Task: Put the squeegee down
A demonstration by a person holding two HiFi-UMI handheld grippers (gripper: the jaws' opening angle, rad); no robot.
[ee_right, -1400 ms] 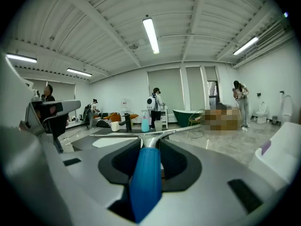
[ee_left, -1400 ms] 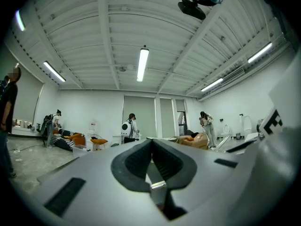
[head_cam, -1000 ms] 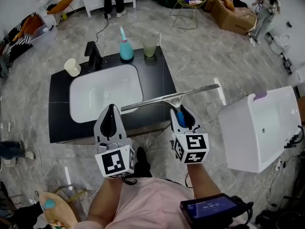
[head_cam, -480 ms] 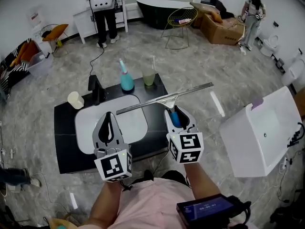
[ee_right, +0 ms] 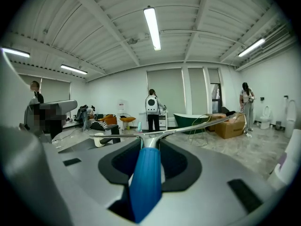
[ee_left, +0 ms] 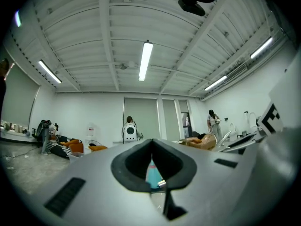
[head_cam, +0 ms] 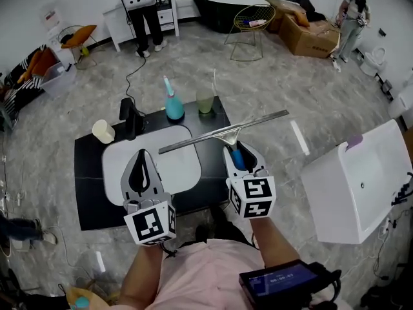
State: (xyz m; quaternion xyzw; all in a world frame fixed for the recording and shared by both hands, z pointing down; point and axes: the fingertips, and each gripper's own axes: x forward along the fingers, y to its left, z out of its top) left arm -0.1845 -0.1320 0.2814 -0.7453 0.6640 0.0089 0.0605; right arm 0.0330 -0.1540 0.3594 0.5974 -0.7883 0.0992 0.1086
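Both your grippers have come up a little above the white, round-cornered sink (head_cam: 184,163) since a moment ago, and the squeegee came with them. Nearest you, your left gripper (head_cam: 142,157) hangs over the sink's near side, jaws pressed together on nothing. Your right gripper (head_cam: 239,150), just right of the sink, pinches the blue handle of the long silver squeegee (head_cam: 226,132). It is held flat, so the blade reaches across the sink's right side and seems to touch nothing. I think the black counter (head_cam: 87,186) right of the sink is a good bare spot. Along the sink's far side stand a cream cup (head_cam: 102,132), a black tap (head_cam: 131,118), a teal bottle (head_cam: 172,105) and a pale green cup (head_cam: 205,101). Keep the blade away from them.
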